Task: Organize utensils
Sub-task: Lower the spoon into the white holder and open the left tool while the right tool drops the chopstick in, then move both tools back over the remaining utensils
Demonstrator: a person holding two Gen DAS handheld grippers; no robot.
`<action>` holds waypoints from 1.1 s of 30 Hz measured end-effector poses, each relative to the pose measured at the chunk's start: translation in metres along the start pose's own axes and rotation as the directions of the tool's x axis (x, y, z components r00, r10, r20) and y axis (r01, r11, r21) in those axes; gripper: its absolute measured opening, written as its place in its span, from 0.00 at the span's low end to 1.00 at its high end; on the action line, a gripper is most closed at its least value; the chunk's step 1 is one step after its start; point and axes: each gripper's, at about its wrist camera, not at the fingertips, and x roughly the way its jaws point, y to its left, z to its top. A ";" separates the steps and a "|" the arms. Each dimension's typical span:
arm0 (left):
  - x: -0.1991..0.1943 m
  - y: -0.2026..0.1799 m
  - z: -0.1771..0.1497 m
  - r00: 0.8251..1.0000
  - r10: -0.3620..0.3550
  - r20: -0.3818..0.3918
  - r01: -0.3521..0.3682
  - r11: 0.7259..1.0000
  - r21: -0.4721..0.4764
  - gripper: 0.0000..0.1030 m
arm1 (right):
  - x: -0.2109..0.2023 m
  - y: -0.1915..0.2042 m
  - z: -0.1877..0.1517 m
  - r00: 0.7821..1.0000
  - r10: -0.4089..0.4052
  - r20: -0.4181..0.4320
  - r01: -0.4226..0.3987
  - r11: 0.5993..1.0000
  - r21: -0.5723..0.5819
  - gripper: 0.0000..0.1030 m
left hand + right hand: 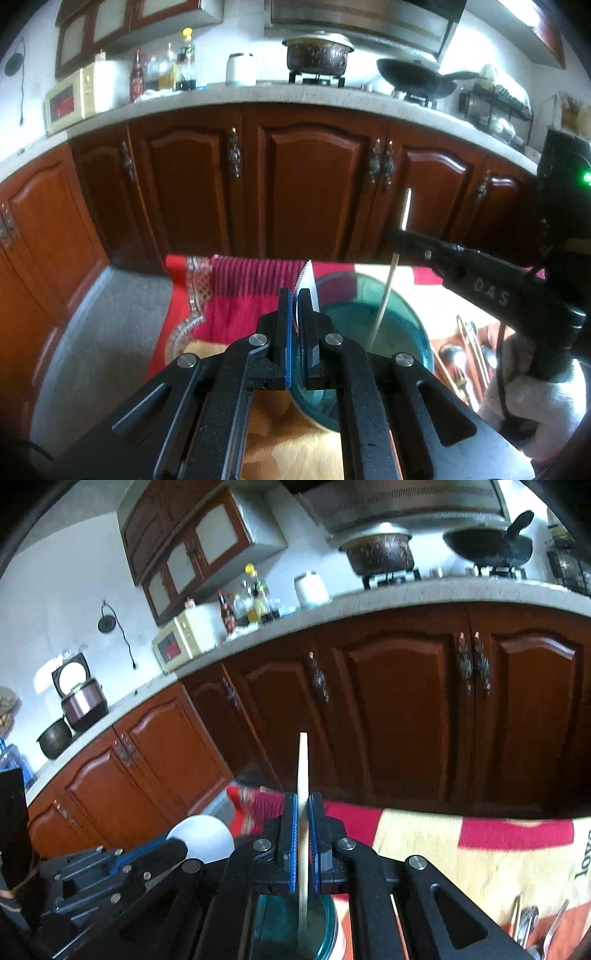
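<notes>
Nearest you, your left claw [295,314] is clamped shut on a serrated knife [308,286], blade tip pointing up and away, just at the near rim of the teal container [402,325] on the cloth-covered table [229,302]. Your right claw [303,812] is closed on a pale chopstick [303,775], held upright with its lower end dipping into the teal container [325,930].

By my reading you are midway: neither piece has been let go, so both still need dropping in, and loose cutlery [528,926] at about 4 o'clock of the container waits on the table. Nothing else seems to stand inside yet, though the bottom is partly hidden.

The left view alone shows the chopstick [386,295] full length, its tip well down in the container, and the right claw [402,238] from the side, entering from 3 o'clock. The right view alone shows a white bowl [207,836] at 10 o'clock and the left claw's body beside it. Farther off, both show the kitchen counter [332,98].
</notes>
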 end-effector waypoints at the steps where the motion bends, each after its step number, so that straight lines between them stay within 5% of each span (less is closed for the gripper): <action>1: 0.001 0.000 -0.002 1.000 0.002 -0.009 -0.002 1.000 -0.006 0.02 | 0.004 -0.002 -0.002 0.999 0.000 -0.036 0.001 1.000 0.007 0.05; 5: -0.006 0.001 -0.006 1.000 -0.010 -0.016 0.009 0.999 -0.034 0.03 | 0.005 -0.008 -0.008 0.994 -0.002 -0.107 0.005 1.000 0.027 0.08; 7: -0.011 0.001 -0.006 1.000 -0.014 -0.013 0.013 0.999 -0.043 0.12 | -0.005 -0.012 -0.009 0.995 -0.001 -0.098 0.005 0.999 0.039 0.13; 9: -0.015 0.003 -0.005 0.999 -0.027 -0.021 0.026 0.998 -0.060 0.33 | -0.014 -0.015 -0.008 0.996 0.000 -0.089 0.005 0.999 0.053 0.28; 20: -0.051 -0.009 -0.006 0.999 -0.038 -0.024 0.037 0.998 -0.058 0.34 | -0.072 -0.010 -0.027 0.992 -0.082 -0.092 0.082 0.997 -0.003 0.34; 33: -0.080 -0.079 -0.027 0.989 -0.137 -0.062 0.139 0.990 0.014 0.34 | -0.165 -0.045 -0.065 0.974 -0.217 -0.070 0.219 0.975 0.022 0.44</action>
